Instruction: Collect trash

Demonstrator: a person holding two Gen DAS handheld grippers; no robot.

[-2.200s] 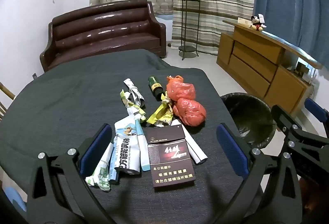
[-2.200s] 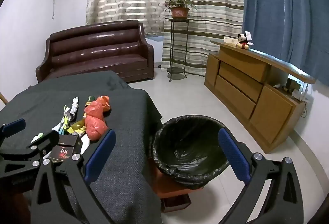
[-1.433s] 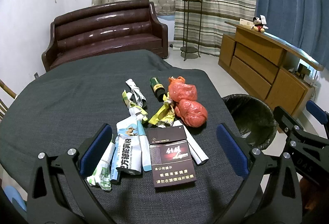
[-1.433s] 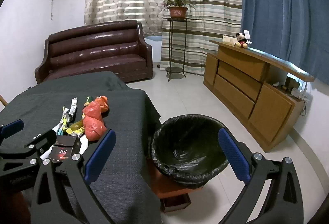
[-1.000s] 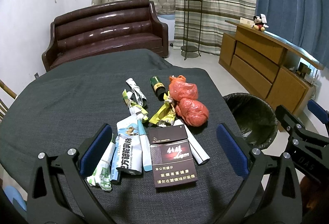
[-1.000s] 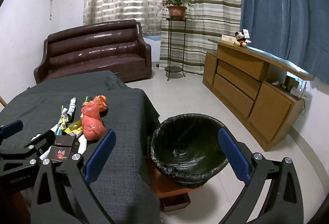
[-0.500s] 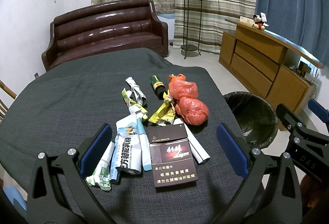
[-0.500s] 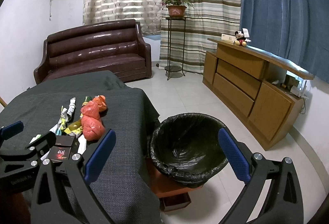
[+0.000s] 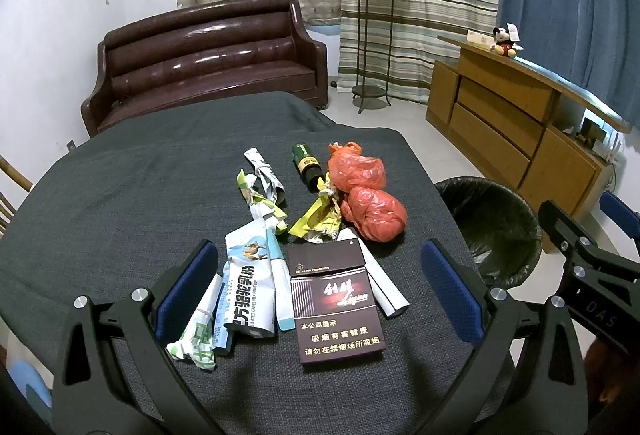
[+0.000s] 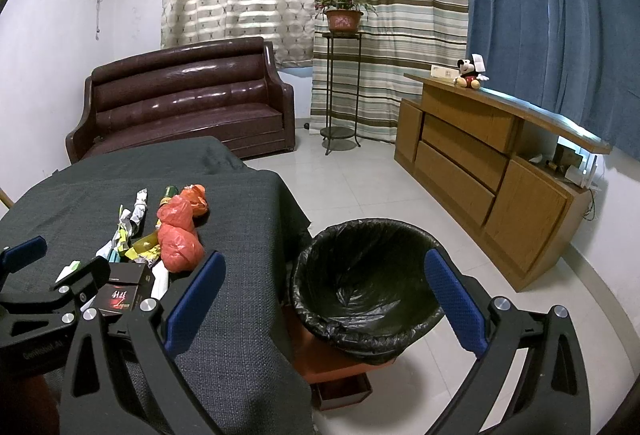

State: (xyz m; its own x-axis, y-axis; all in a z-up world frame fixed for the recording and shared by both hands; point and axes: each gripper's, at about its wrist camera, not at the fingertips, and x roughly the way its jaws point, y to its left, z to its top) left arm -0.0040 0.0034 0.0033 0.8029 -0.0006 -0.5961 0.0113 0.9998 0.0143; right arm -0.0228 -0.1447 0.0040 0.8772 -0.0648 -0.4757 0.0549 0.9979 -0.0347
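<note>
Worktop (image 9: 120, 203): round, dark grey cloth cover, litter grouped near its right side. Trash bin (image 10: 362, 271): black liner, on the floor just beside the worktop's right edge, nothing visible inside.

Left gripper (image 9: 320, 287): jaws wide apart, holding nothing, poised above the near end of the litter. Right gripper (image 10: 324, 299): jaws wide apart, holding nothing, above the bin's near rim.

Litter, largest first:
- dark cigarette carton (image 9: 336, 299), flat, nearest the left gripper;
- white-blue milk powder pouch (image 9: 250, 287), touching the carton's left side;
- two red plastic bags (image 9: 374, 211), knotted, behind the carton;
- crumpled yellow wrapper (image 9: 316, 221);
- dark green bottle (image 9: 306, 165), lying on its side.
</note>
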